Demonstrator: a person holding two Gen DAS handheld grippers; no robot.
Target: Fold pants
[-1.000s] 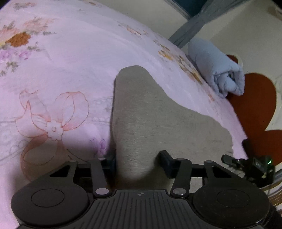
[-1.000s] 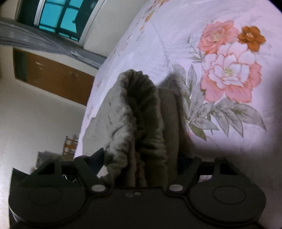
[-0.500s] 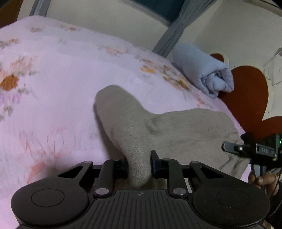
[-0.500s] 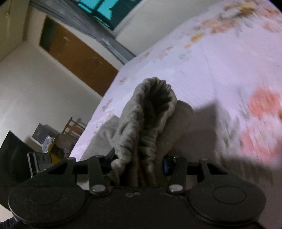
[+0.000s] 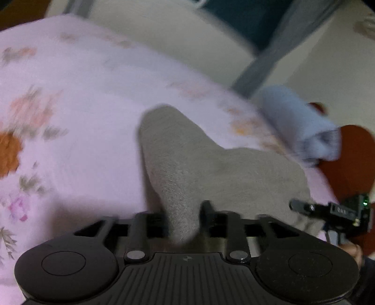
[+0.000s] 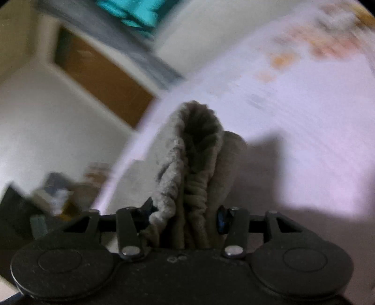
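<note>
The grey fleece pants lie on the pink floral bedsheet. My left gripper is shut on a raised fold of the pants' plain edge. My right gripper is shut on the bunched elastic waistband of the pants, which stands up between the fingers. The right gripper also shows at the right edge of the left wrist view, at the far side of the pants. Both views are motion-blurred.
A rolled light-blue blanket lies at the bed's far edge beside a red heart-shaped headboard. A wooden cabinet, a window and floor clutter lie beyond the bed.
Both grippers closed on the pants and lifted them off the sheet. Both views have tilted up and are moving, with the pants raised in both grips.
</note>
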